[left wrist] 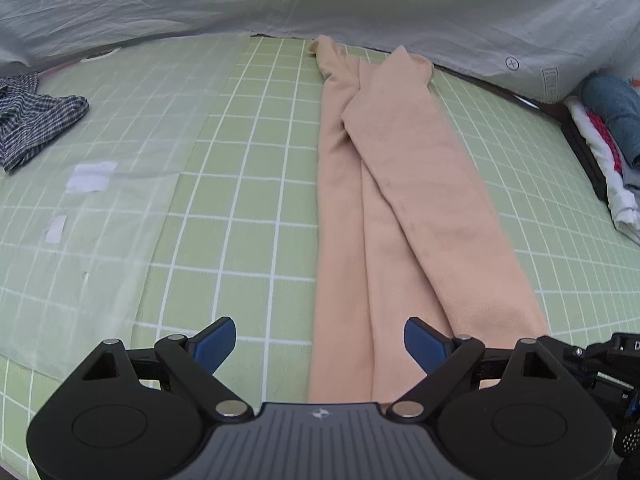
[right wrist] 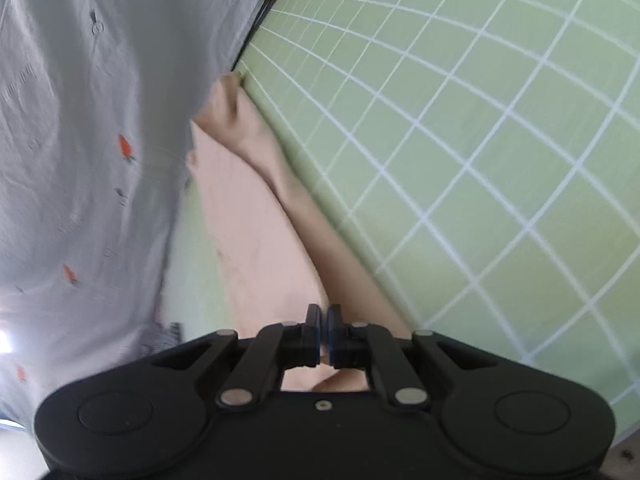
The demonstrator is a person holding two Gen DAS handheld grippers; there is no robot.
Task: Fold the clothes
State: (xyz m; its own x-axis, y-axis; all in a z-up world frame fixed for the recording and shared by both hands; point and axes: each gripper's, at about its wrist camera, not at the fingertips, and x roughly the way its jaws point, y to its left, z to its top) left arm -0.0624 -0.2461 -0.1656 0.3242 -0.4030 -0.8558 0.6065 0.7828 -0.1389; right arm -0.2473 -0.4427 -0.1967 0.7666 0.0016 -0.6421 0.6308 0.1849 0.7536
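Observation:
A long peach-coloured garment (left wrist: 384, 200) lies stretched out on the green checked sheet (left wrist: 248, 184), its two leg-like strips running away from me toward the far edge. My left gripper (left wrist: 320, 340) is open, its blue pads either side of the garment's near end, just above it. In the right wrist view my right gripper (right wrist: 323, 322) is shut on the near edge of the peach garment (right wrist: 256, 216), which trails away toward the grey cover. The right gripper's body also shows in the left wrist view (left wrist: 608, 356) at the garment's right near corner.
A checked dark shirt (left wrist: 32, 120) lies crumpled at the far left. A stack of folded clothes (left wrist: 612, 140) sits at the right edge. A grey printed cover (left wrist: 320, 0) runs along the back; it also shows in the right wrist view (right wrist: 80, 160).

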